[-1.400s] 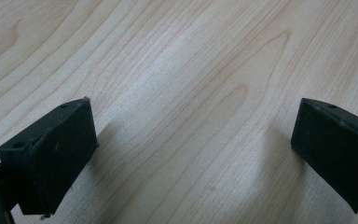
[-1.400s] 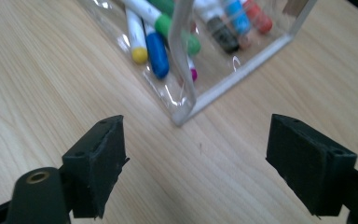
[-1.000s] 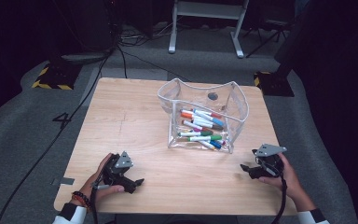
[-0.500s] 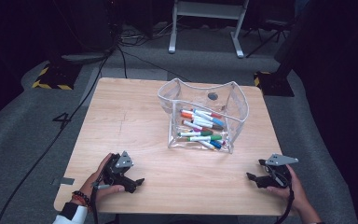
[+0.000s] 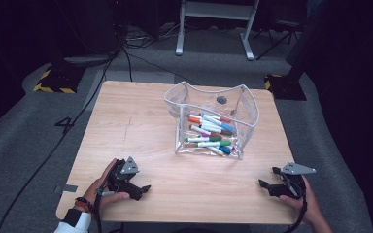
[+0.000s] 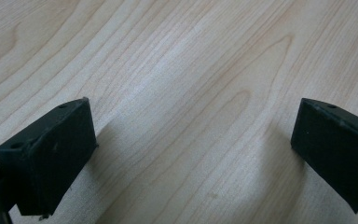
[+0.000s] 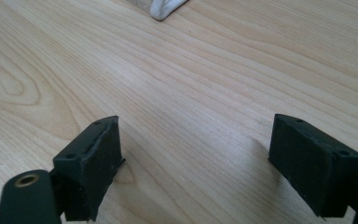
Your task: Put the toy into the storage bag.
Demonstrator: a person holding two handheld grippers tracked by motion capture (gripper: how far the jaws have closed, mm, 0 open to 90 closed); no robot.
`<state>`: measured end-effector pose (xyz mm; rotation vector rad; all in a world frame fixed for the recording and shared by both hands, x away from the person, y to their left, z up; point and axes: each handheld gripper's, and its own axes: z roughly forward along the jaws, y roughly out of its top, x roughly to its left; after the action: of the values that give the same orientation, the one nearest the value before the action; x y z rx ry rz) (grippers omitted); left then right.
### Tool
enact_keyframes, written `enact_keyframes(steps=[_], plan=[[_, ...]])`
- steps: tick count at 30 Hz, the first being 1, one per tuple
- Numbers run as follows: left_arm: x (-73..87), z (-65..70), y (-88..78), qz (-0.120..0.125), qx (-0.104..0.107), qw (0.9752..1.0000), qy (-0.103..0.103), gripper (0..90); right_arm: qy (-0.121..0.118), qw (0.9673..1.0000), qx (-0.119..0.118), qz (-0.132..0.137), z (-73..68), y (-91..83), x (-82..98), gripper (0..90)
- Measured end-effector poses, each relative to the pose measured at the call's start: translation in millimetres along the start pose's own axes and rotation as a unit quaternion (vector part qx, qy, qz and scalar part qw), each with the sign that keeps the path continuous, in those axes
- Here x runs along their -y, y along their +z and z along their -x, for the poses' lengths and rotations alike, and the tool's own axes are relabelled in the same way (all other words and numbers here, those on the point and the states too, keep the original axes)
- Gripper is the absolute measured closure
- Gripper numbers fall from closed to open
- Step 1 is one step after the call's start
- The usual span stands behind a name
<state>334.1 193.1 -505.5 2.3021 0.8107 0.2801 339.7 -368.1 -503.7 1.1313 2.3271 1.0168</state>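
**Both grippers low on the wood, jaws apart, pouch of markers up the middle**

I see my left gripper (image 5: 143, 188) at the lower left of the high view, resting on the pale wooden table (image 5: 126, 126), a grey three-cornered plate on top of it. In the left gripper view its two blocky matte-black jaws stand wide apart, with only bare, fine-grained wood between them. My right gripper (image 5: 264, 184) sits at the lower right of the high view, near the table's front edge, well apart from the left one. Its jaws are likewise spread in the right gripper view, flat-faced and square-cornered, nothing held.

The clear plastic pouch (image 5: 245, 104) stands open just right of the frame's centre, its soft walls bowed and glossy. Inside lies a loose heap of coloured markers (image 5: 209, 131). A white rounded corner of the pouch (image 7: 165, 8) shows at the top of the right gripper view.
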Motion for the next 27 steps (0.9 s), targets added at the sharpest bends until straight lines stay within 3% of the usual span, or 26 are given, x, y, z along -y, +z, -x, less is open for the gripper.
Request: enact_keyframes(steps=[27], plan=[[-1.5,-0.6,1.4,0.001,0.000,1.0000,0.001,0.1,0.008,0.9999,0.006,0.001,-1.0,1.0,-0.7,17.3]])
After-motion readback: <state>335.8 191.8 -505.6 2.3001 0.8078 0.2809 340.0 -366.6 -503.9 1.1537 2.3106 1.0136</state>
